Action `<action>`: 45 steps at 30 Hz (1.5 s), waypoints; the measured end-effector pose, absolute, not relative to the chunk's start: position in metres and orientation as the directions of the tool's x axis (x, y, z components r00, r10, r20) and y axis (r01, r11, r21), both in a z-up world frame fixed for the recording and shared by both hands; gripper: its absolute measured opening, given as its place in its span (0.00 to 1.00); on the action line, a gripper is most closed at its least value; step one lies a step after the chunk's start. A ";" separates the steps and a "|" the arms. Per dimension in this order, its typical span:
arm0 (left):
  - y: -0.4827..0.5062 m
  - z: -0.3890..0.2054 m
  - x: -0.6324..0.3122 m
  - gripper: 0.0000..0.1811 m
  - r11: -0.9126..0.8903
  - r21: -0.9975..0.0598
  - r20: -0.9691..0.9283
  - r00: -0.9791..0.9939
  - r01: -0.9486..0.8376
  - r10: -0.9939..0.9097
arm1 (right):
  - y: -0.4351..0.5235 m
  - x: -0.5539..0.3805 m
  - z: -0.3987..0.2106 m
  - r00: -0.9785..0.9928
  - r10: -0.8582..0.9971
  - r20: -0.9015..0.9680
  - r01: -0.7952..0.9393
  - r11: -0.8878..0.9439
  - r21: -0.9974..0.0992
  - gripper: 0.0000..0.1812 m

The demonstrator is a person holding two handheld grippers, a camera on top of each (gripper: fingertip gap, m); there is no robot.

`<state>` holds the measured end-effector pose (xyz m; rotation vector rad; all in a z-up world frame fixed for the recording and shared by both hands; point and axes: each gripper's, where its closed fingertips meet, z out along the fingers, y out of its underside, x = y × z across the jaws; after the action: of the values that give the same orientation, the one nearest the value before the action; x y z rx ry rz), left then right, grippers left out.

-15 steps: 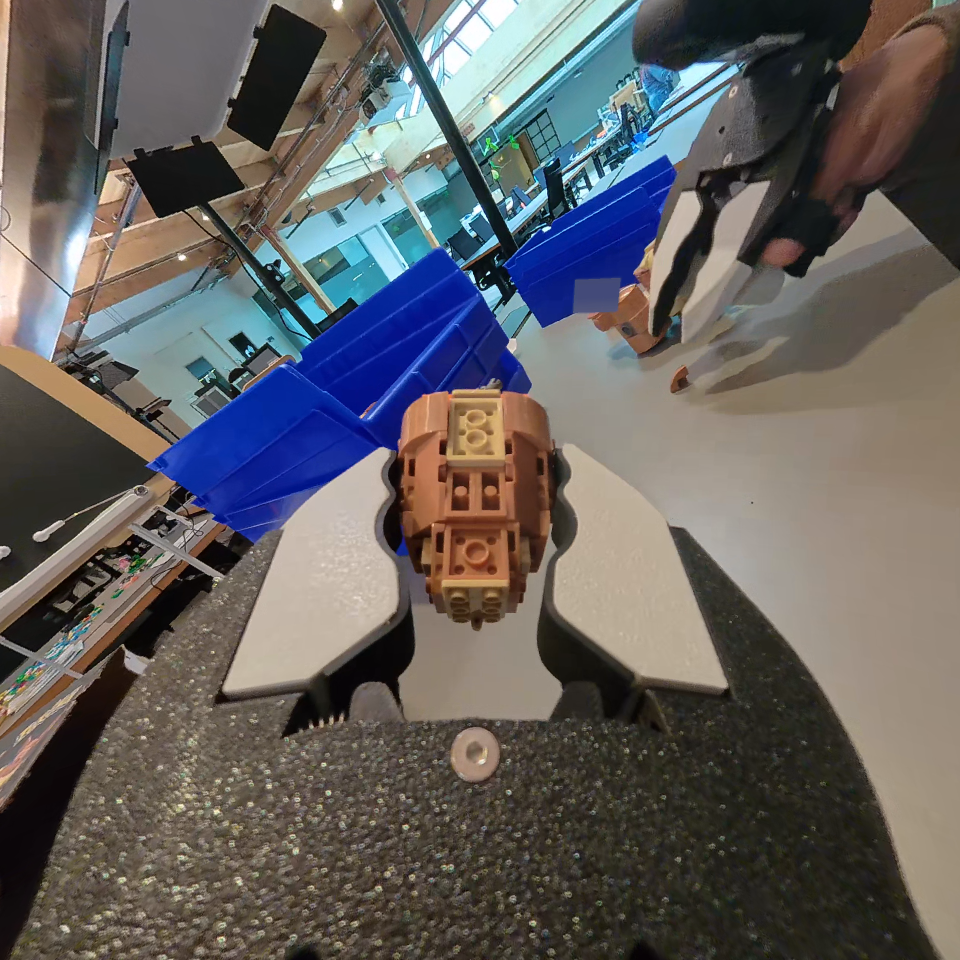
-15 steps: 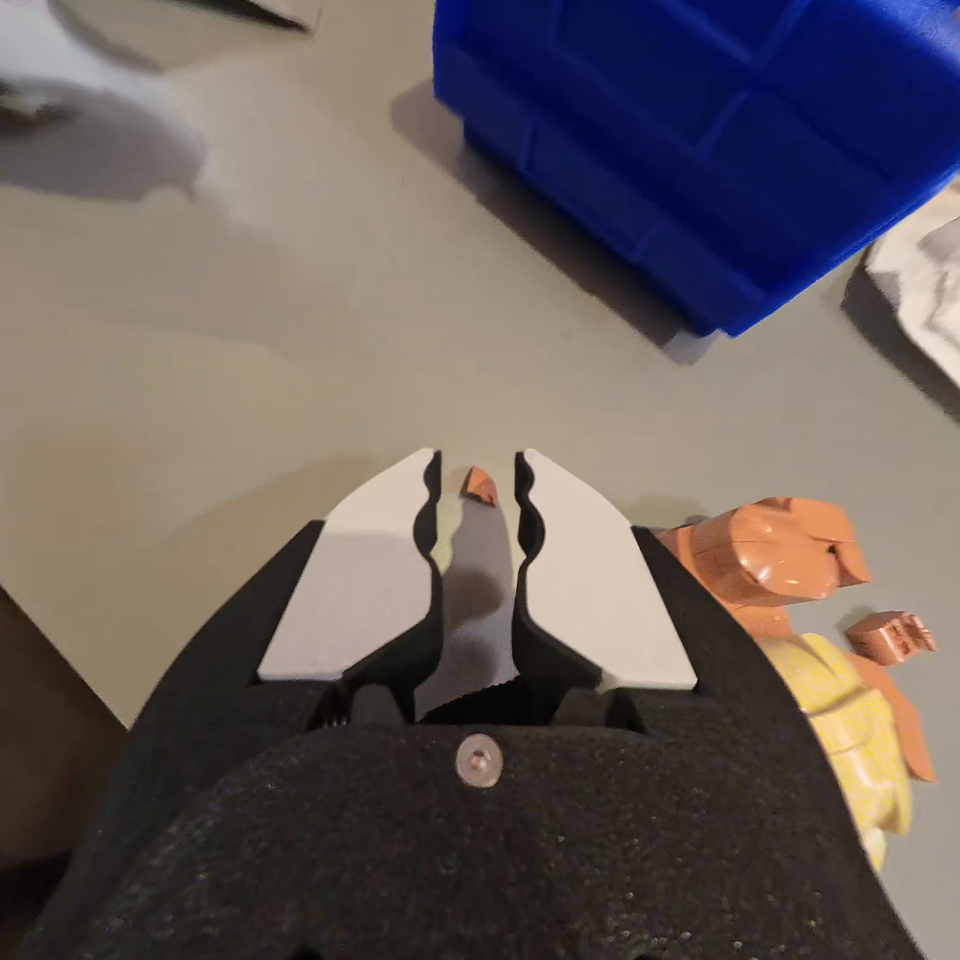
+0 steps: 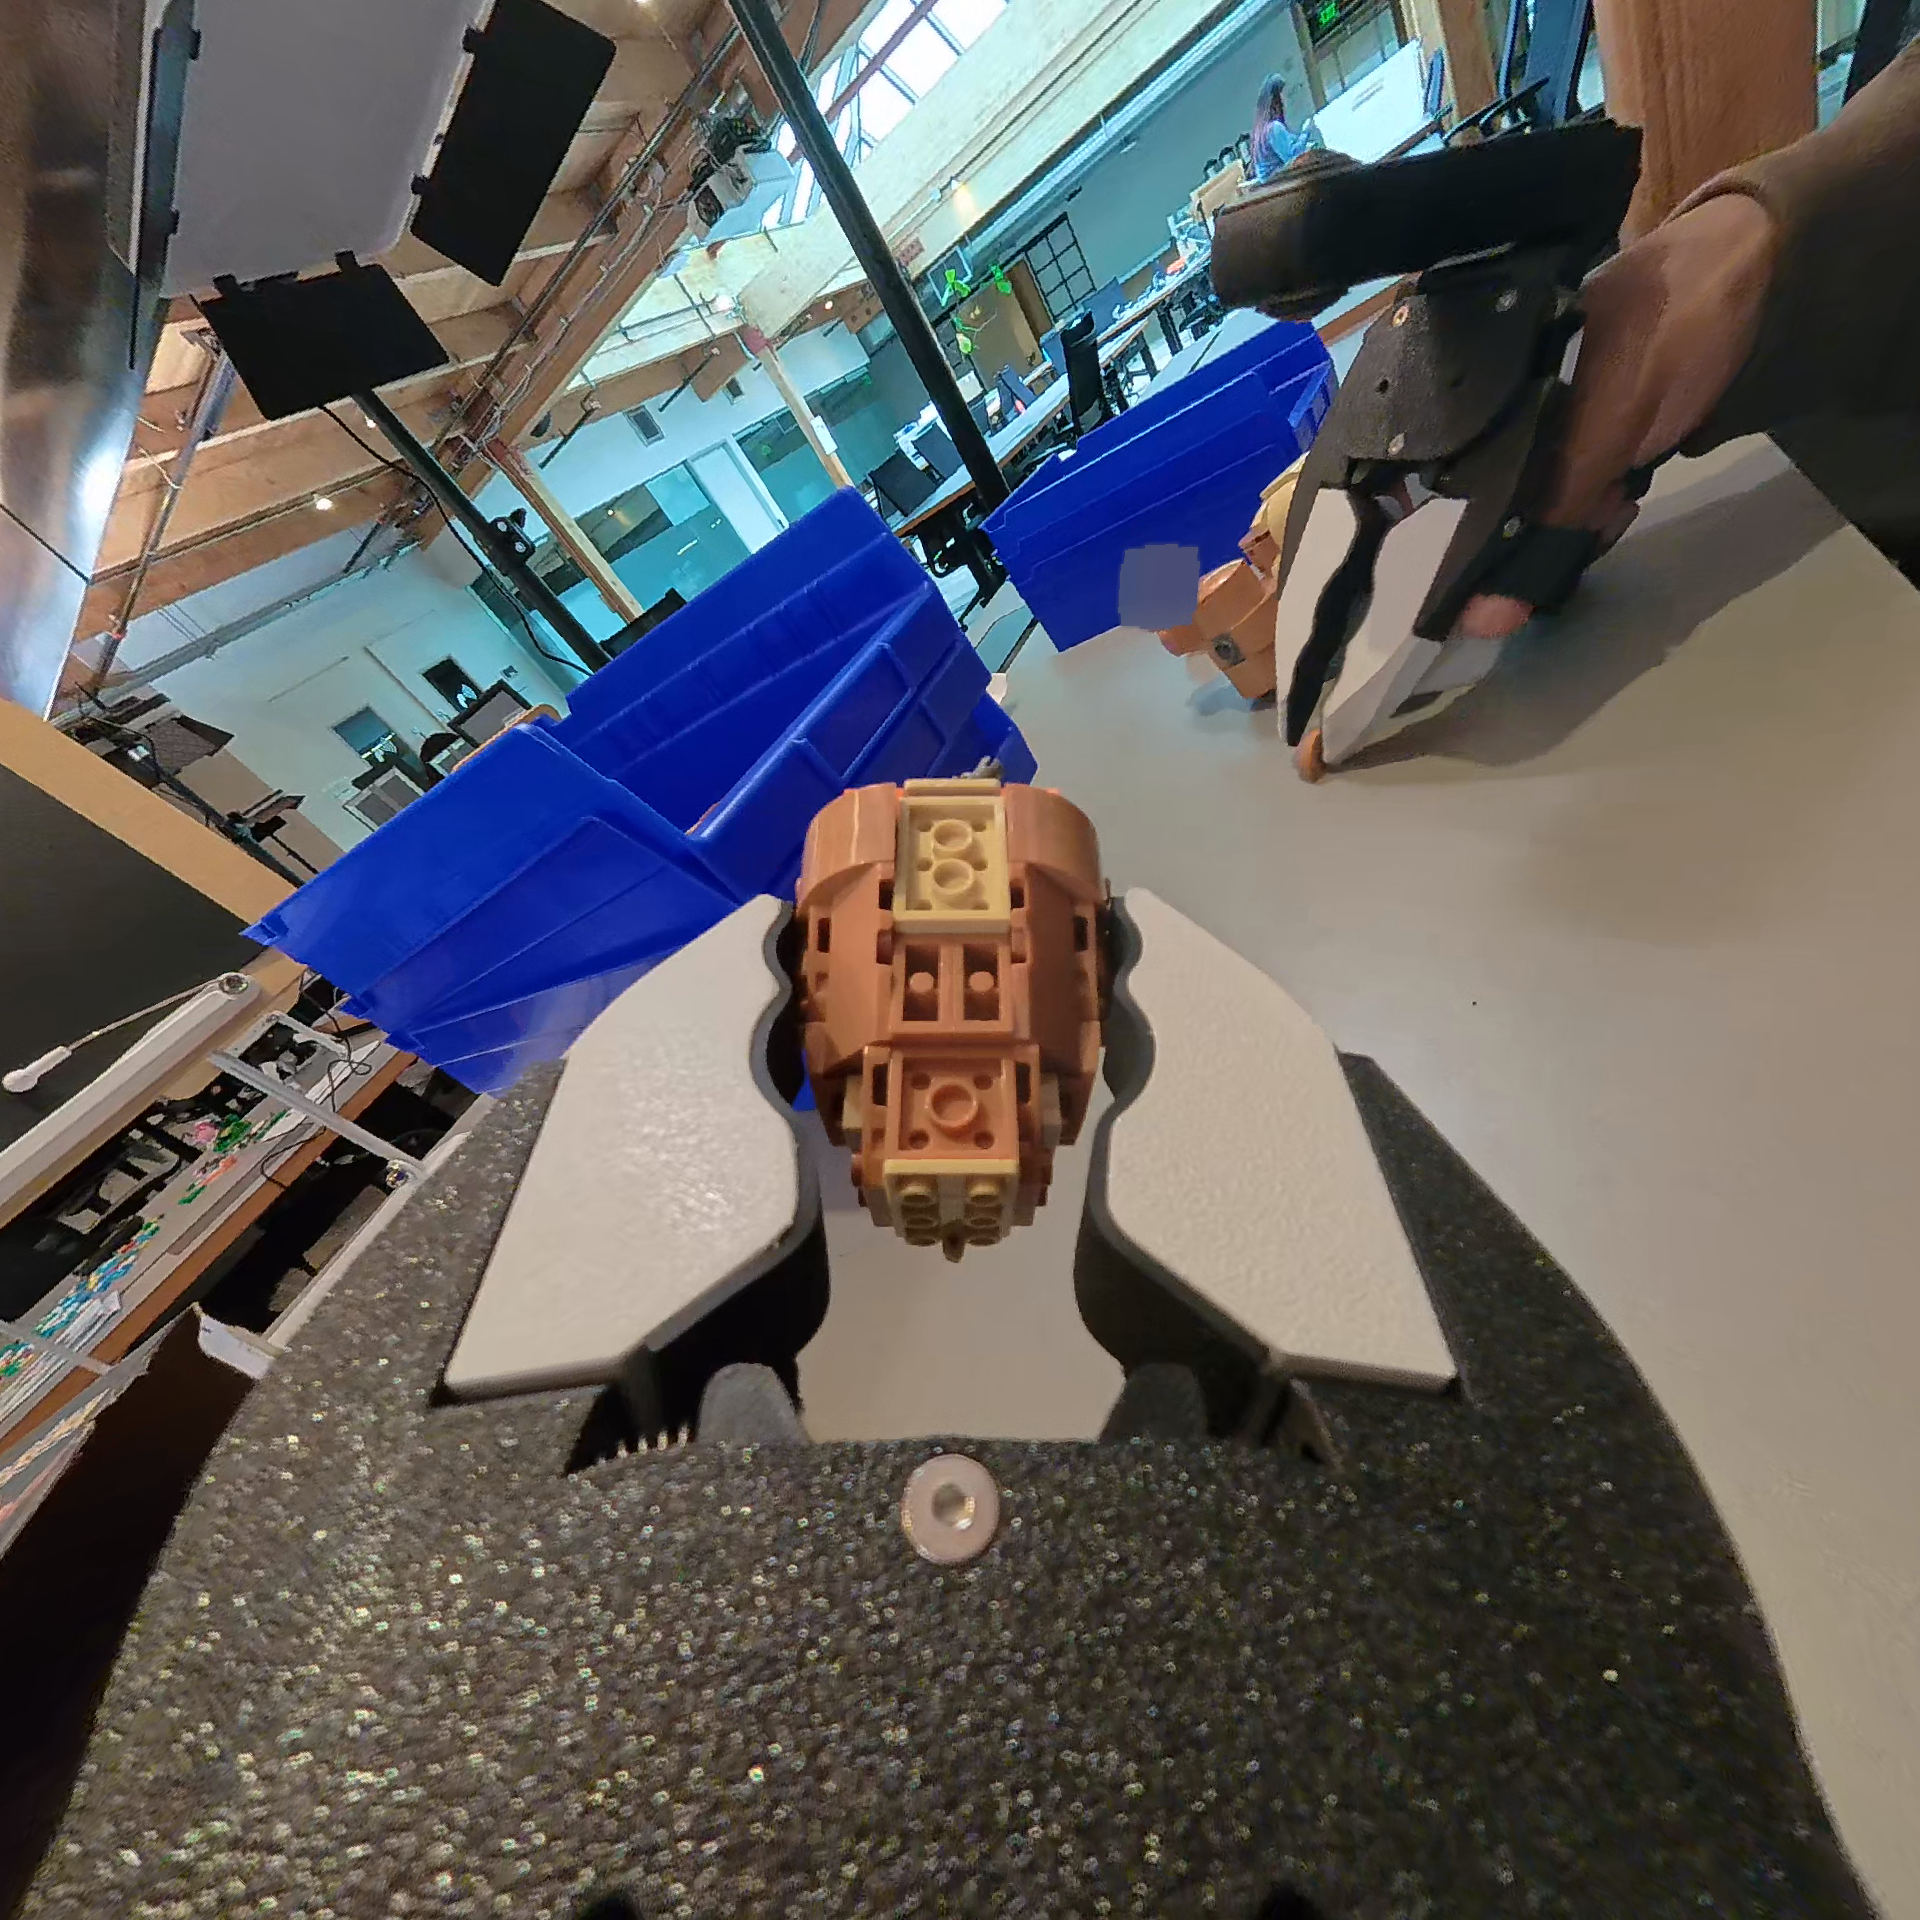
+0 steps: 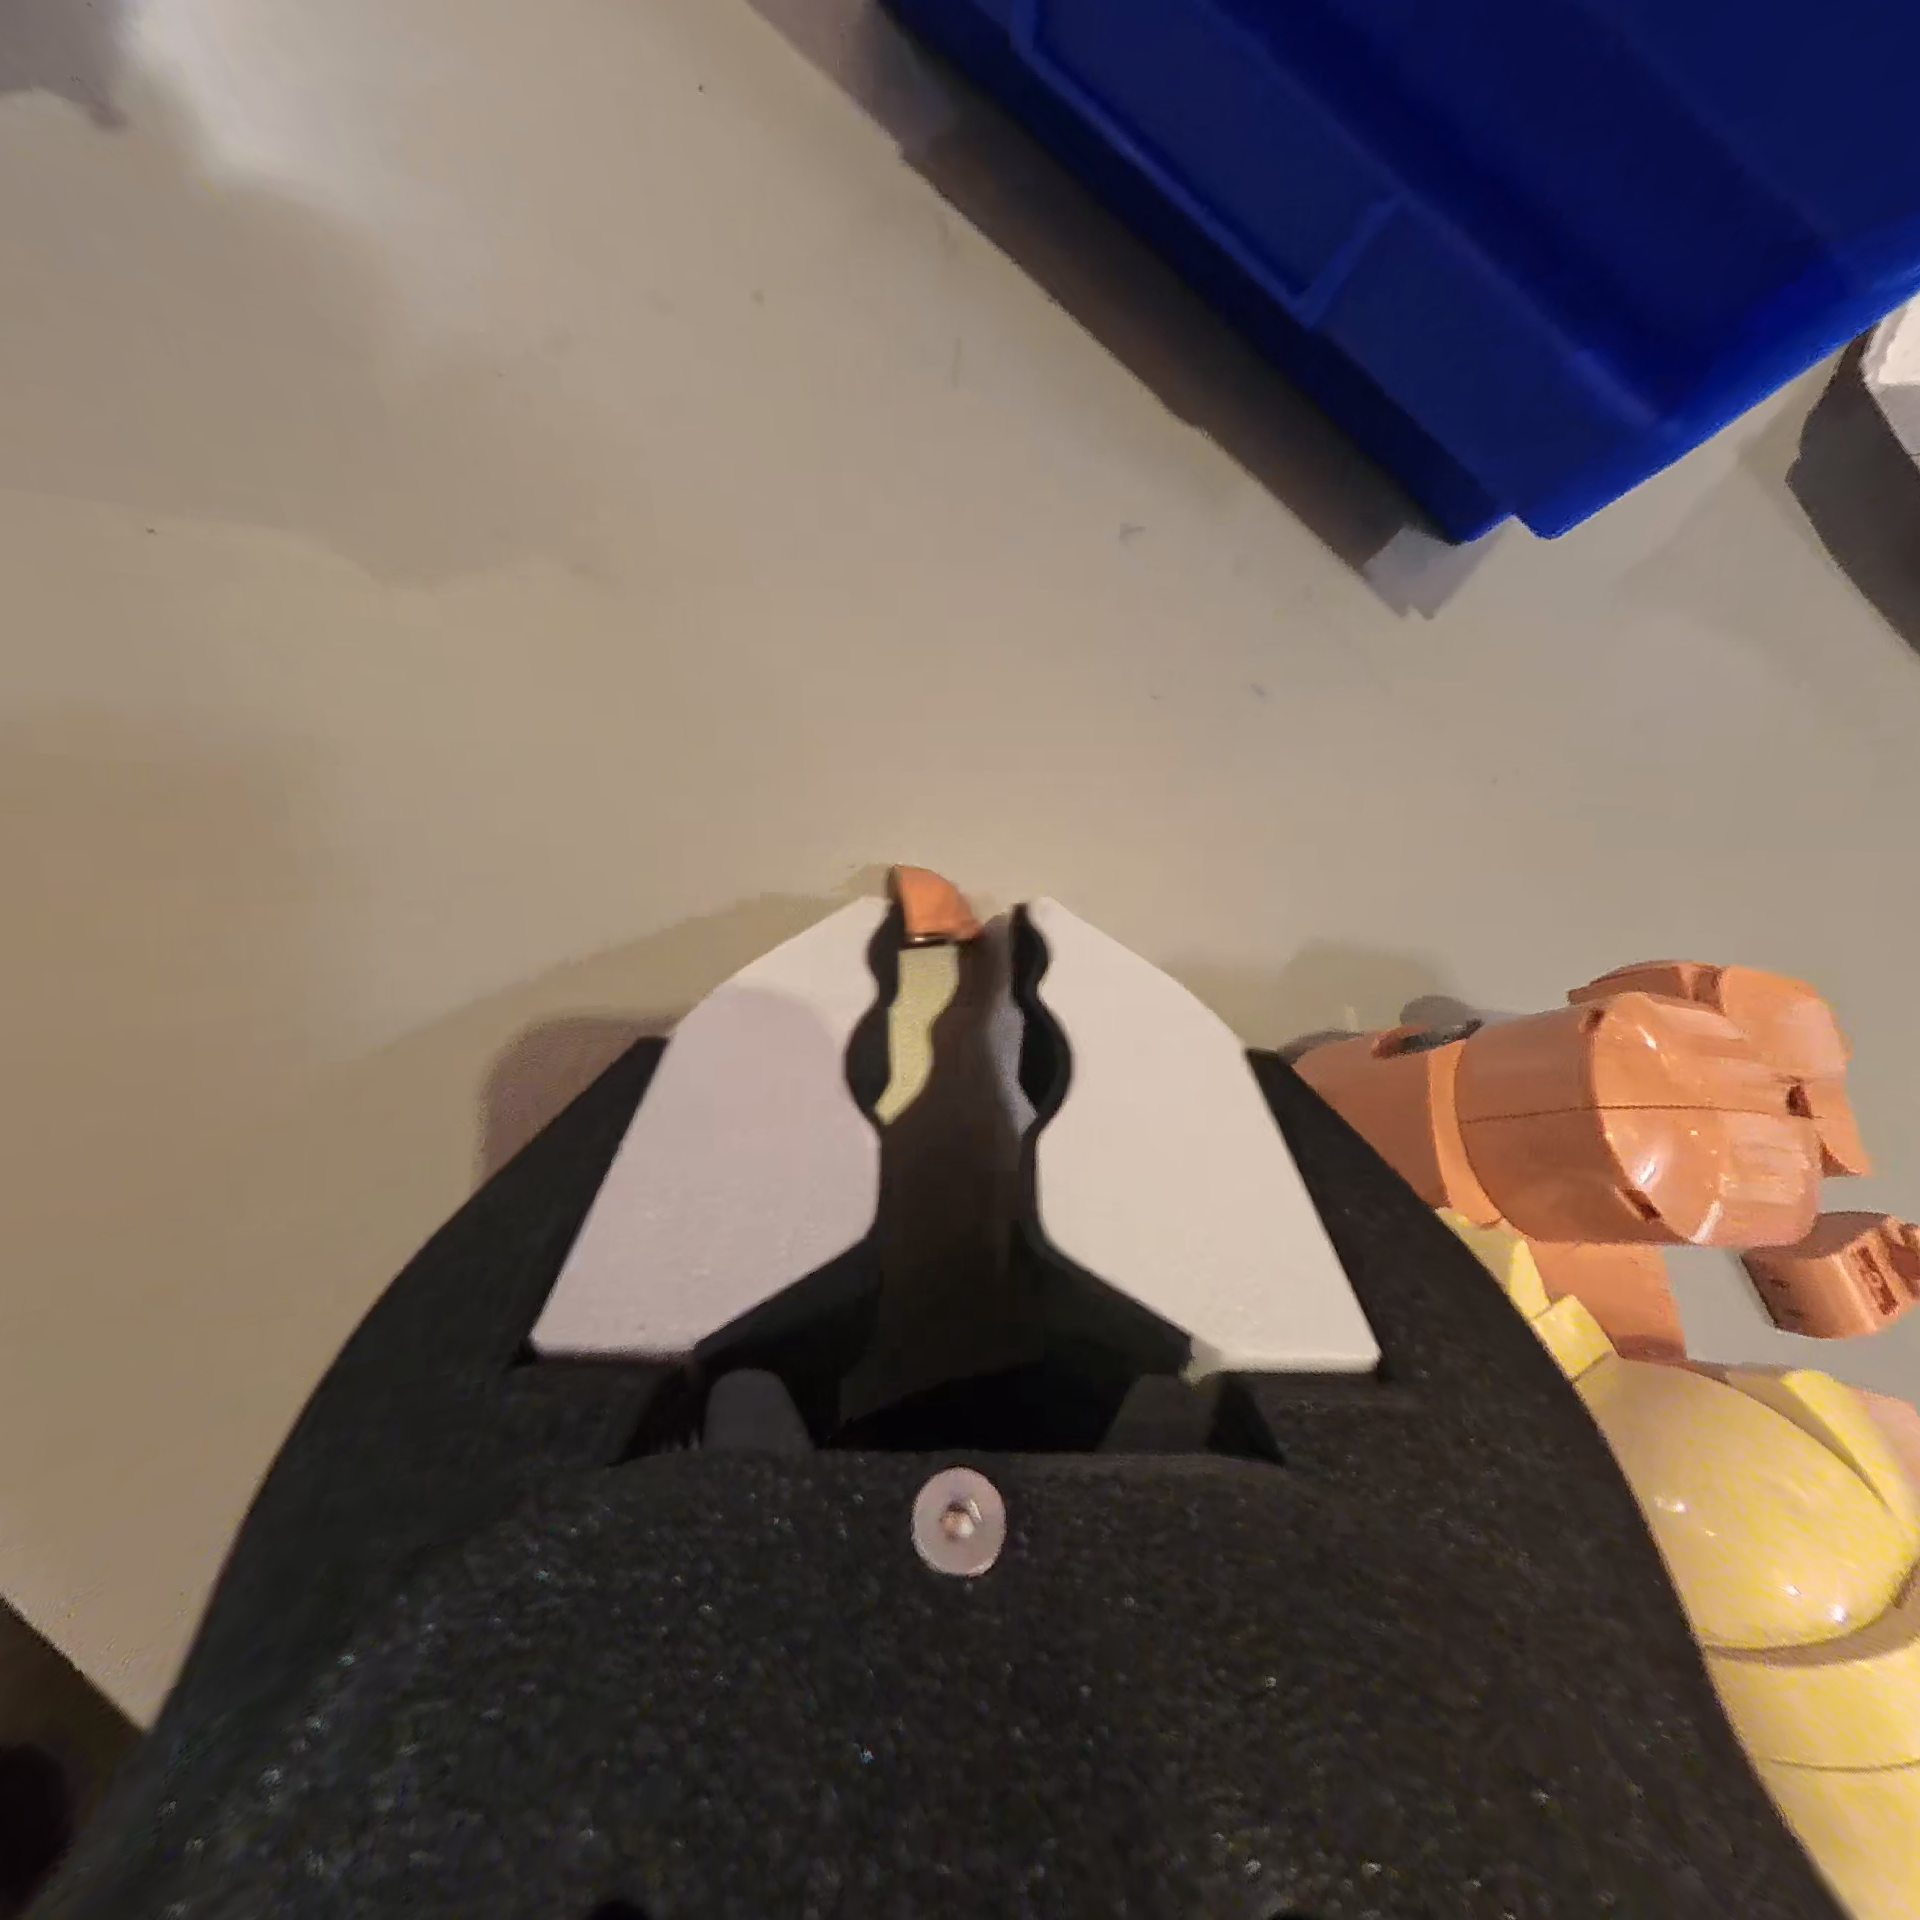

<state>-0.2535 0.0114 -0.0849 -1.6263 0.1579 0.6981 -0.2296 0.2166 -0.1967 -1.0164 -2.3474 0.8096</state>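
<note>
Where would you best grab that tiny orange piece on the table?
Probably across its narrow sides, coming straight down. The orange piece lies low on the table, a small wedge, and the right gripper already points down with its tips either side of it.

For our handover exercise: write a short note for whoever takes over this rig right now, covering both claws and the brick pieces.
Left claw: shut on the brown brick build; blue bins behind it.
Right claw: tips down at the table, narrowly apart around a small brown piece; firm grip unclear.
Brown-and-yellow figure lies just right of that claw.
Piece and build are apart.
</note>
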 end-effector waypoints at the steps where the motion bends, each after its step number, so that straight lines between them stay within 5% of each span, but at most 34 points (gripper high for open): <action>1: 0.012 -0.085 -0.253 0.31 -0.194 -0.854 -0.519 0.805 -0.482 0.286 | 0.217 -0.230 -0.196 -0.624 0.759 0.183 0.490 0.563 -0.665 0.08; 9: 0.012 -0.084 -0.254 0.31 -0.187 -0.859 -0.512 0.808 -0.477 0.290 | 0.194 -0.239 -0.179 -0.645 0.732 0.220 0.401 0.569 -0.718 0.07; 15: 0.015 -0.086 -0.254 0.31 -0.172 -0.879 -0.476 0.832 -0.444 0.285 | 0.155 -0.308 -0.035 -0.501 0.776 0.384 0.033 0.461 -0.887 0.08; 18: 0.011 -0.085 -0.259 0.31 -0.149 -0.905 -0.426 0.855 -0.399 0.297 | 0.142 -0.350 0.001 -0.487 0.797 0.358 0.013 0.416 -0.909 0.12; 20: 0.007 -0.081 -0.261 0.31 -0.094 -0.940 -0.340 0.895 -0.326 0.288 | 0.128 -0.360 0.000 -0.540 0.783 0.309 0.030 0.385 -0.922 0.21; 25: 0.002 -0.068 -0.258 0.31 0.101 -0.994 -0.033 0.985 -0.051 0.167 | 0.085 -0.322 -0.021 -0.659 0.659 0.363 -0.160 0.348 -0.924 0.20; 32: -0.005 -0.049 -0.244 0.31 0.260 -0.900 0.316 0.935 0.349 -0.161 | 0.023 -0.256 -0.053 -0.824 0.399 0.402 -0.315 0.267 -0.911 0.20; 37: -0.008 -0.040 -0.239 0.31 0.269 -0.770 0.470 0.799 0.579 -0.375 | 0.008 -0.242 -0.053 -0.742 0.354 0.570 -0.493 0.287 -0.821 0.21; 45: 0.006 -0.056 -0.227 0.31 0.125 -0.760 0.541 0.728 0.637 -0.422 | -0.001 -0.238 -0.068 -0.631 0.291 0.719 -0.603 0.399 -0.691 0.21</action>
<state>-0.2270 0.0062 -0.0555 -1.2209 -0.2116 -0.7802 -0.2377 -0.0011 -0.0677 0.2699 -1.8229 1.3499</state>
